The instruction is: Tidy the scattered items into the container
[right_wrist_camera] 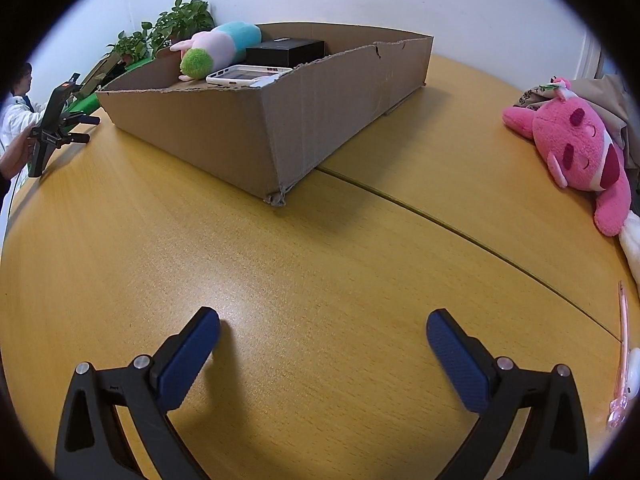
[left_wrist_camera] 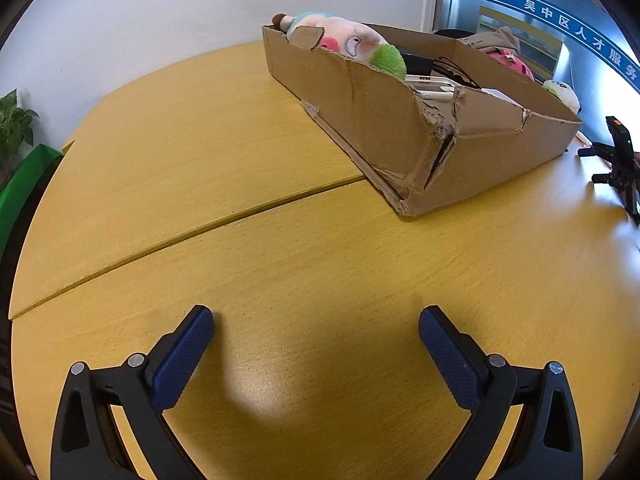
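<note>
A torn cardboard box (left_wrist_camera: 376, 120) (right_wrist_camera: 256, 120) stands on the yellow table. In it lie a pastel plush with a green tuft (left_wrist_camera: 348, 38) (right_wrist_camera: 216, 46), a white device (right_wrist_camera: 244, 75) (left_wrist_camera: 430, 86) and a black box (right_wrist_camera: 286, 51). A pink plush (right_wrist_camera: 576, 148) lies on the table at the far right, outside the box. A pink pen (right_wrist_camera: 621, 352) lies near the right edge. My left gripper (left_wrist_camera: 316, 316) is open and empty above bare table. My right gripper (right_wrist_camera: 323, 320) is open and empty too.
The other gripper shows at the table edge, on the right in the left wrist view (left_wrist_camera: 618, 160) and on the left in the right wrist view (right_wrist_camera: 52, 128). Potted plants (right_wrist_camera: 168, 28) stand behind the box. A beige cloth (right_wrist_camera: 612, 96) lies behind the pink plush.
</note>
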Motion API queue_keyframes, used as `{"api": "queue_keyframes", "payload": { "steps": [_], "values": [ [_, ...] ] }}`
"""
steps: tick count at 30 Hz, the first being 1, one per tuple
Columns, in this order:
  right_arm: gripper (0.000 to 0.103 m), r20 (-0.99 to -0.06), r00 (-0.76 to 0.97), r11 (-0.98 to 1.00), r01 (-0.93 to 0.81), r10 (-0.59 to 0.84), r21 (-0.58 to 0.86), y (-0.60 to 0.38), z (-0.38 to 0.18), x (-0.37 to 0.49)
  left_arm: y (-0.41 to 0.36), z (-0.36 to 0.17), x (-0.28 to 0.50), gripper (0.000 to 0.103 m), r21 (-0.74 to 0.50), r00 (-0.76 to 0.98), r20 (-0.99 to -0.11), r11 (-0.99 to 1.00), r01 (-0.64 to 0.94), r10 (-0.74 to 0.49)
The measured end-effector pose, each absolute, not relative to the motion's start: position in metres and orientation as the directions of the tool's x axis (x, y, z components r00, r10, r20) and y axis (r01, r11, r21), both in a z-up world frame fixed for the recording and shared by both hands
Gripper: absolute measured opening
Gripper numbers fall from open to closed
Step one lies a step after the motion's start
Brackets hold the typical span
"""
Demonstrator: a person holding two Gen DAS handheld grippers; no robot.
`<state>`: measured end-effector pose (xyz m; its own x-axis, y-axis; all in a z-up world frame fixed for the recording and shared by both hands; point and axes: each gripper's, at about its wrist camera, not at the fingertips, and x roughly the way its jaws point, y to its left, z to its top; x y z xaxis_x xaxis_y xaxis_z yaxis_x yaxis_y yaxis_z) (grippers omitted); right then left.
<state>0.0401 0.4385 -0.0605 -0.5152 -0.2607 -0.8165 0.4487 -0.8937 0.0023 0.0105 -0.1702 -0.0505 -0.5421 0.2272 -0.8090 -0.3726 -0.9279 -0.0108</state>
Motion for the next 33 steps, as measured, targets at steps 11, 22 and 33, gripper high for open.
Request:
{"api": "queue_keyframes", "payload": {
  "steps": [11,22,33],
  "values": [
    [0.103,-0.813,-0.493,-0.850,0.527,-0.309,0.004,0.460,-0.063,0.001,-0.170,-0.051,0.011,0.103,-0.012,-0.542,-0.808,-0.928,-0.372,0.228],
    [0.103,-0.813,-0.494,-0.849,0.529,-0.309,0.001,0.461,-0.063,0.000,-0.170,-0.052,0.011,0.103,-0.012,-0.543,-0.808,-0.928,-0.372,0.228],
    [0.103,-0.813,-0.494,-0.849,0.529,-0.309,0.001,0.461,-0.063,0.000,-0.170,-0.052,0.011,0.103,-0.012,-0.543,-0.808,-0.928,-0.372,0.228]
  ]
}}
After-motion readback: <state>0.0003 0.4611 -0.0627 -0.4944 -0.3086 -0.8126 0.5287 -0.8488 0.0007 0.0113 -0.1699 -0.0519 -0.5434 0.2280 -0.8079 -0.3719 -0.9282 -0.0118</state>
